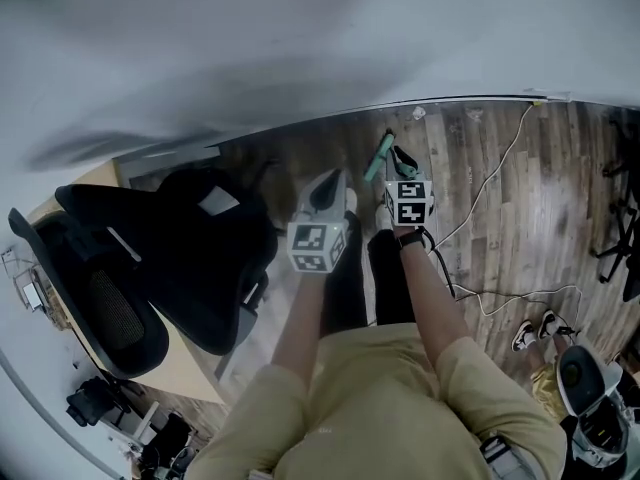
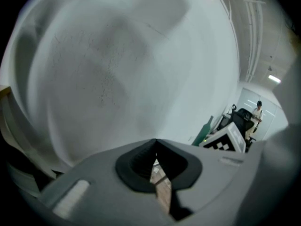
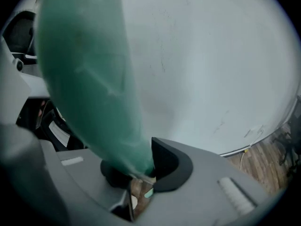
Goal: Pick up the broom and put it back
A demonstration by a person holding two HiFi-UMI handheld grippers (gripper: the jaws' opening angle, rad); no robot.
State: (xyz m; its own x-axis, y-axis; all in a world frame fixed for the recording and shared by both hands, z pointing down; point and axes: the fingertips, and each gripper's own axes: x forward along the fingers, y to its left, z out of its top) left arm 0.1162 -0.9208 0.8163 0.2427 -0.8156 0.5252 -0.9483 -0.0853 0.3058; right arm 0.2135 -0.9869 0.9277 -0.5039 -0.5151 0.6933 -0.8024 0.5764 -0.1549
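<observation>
A black office chair [image 1: 190, 253] stands at the far left, beside a light wooden desk [image 1: 195, 363]. Next to it the left gripper [image 1: 328, 186] points toward the base of the white wall [image 1: 300, 38]. Its cube carries black-and-white square markers, no lettering legible. In the left gripper view its jaws [image 2: 155, 160] are pressed together with nothing between them, only a thin slit of floor showing.

Just to the right, the green broom [image 1: 378, 158] handle slants over the wooden floor [image 1: 480, 198] close to the wall. The right gripper [image 1: 397, 168] is clamped on it. In the right gripper view the blurred green shaft [image 3: 89, 79] runs up out of the dark pads [image 3: 141, 173].

Further right a white cable [image 1: 490, 183] trails across the boards, and a pair of shoes [image 1: 535, 333] lies near it.
</observation>
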